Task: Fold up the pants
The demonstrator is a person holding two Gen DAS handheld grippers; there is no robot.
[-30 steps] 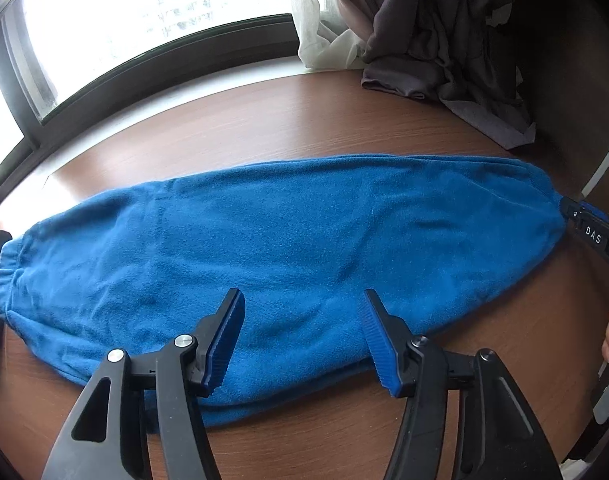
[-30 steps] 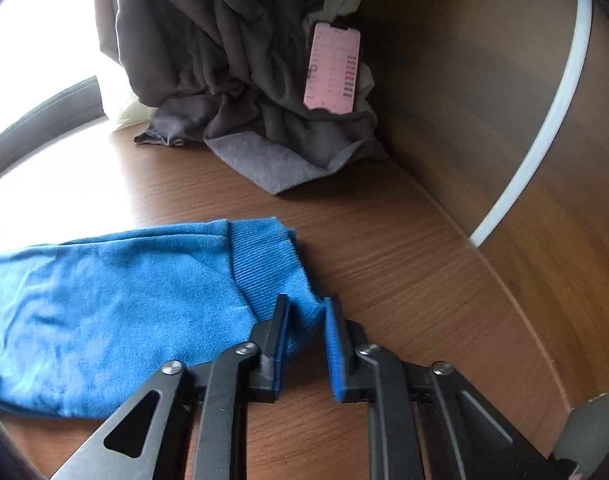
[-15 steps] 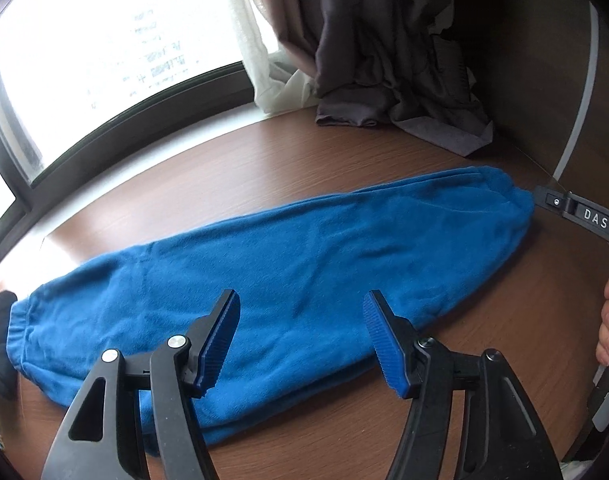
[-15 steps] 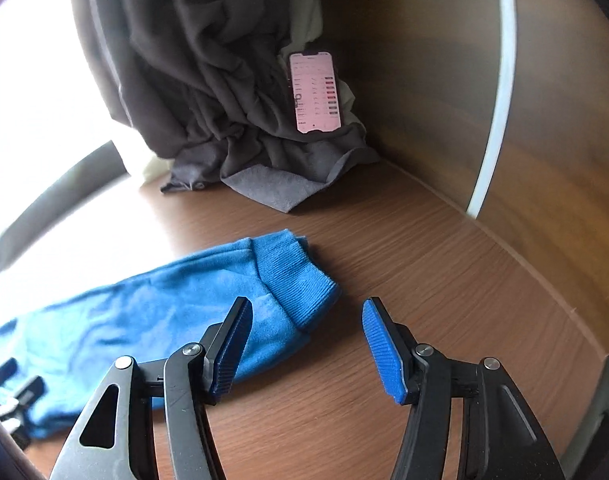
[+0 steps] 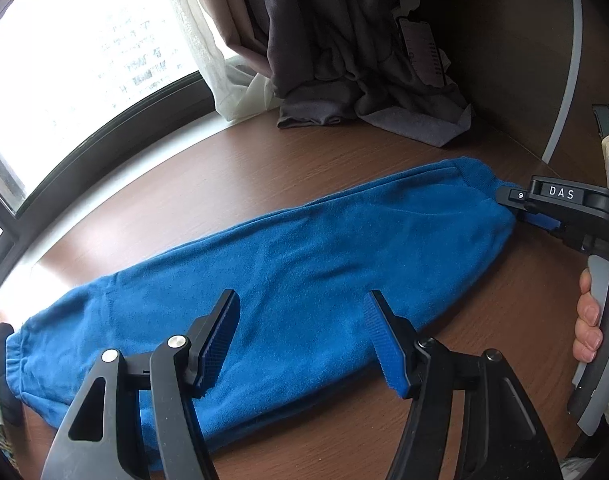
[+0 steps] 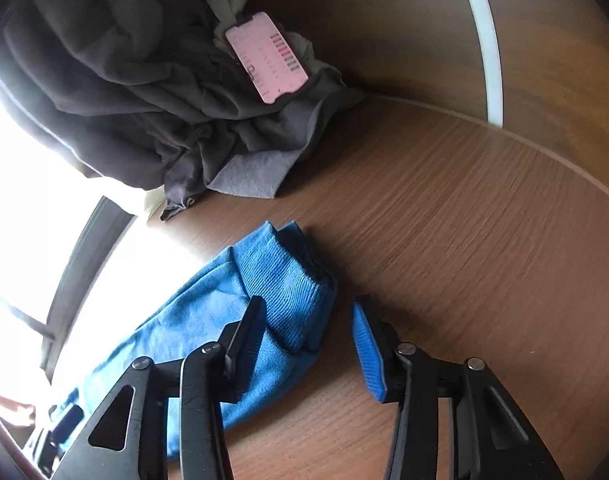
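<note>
The blue fleece pants (image 5: 304, 248) lie in a long folded strip across the wooden table (image 5: 232, 176). My left gripper (image 5: 300, 308) hovers open above the strip's near edge, about midway along, with nothing gripped. In the right wrist view the ribbed cuff end (image 6: 288, 280) lies between the fingers of my right gripper (image 6: 308, 312). Its jaws are closing; the left finger is over the fabric and the right pad (image 6: 366, 352) stands clear of it. The left wrist view shows the right gripper (image 5: 516, 206) at the cuff, held by a person's hand (image 5: 588, 320).
A heap of grey cloth (image 6: 144, 92) with a pink-screened phone (image 6: 266, 56) on it sits at the table's back corner. A window (image 5: 84, 60) runs along the far side, and a wooden wall with a white strip (image 6: 484, 40) stands on the right. A dark object (image 5: 4, 360) lies by the waistband end.
The right gripper let go of the cuff, opened wide, then rolled and came back around the cuff end with narrower jaws. The left gripper drew back and to the right, staying open.
</note>
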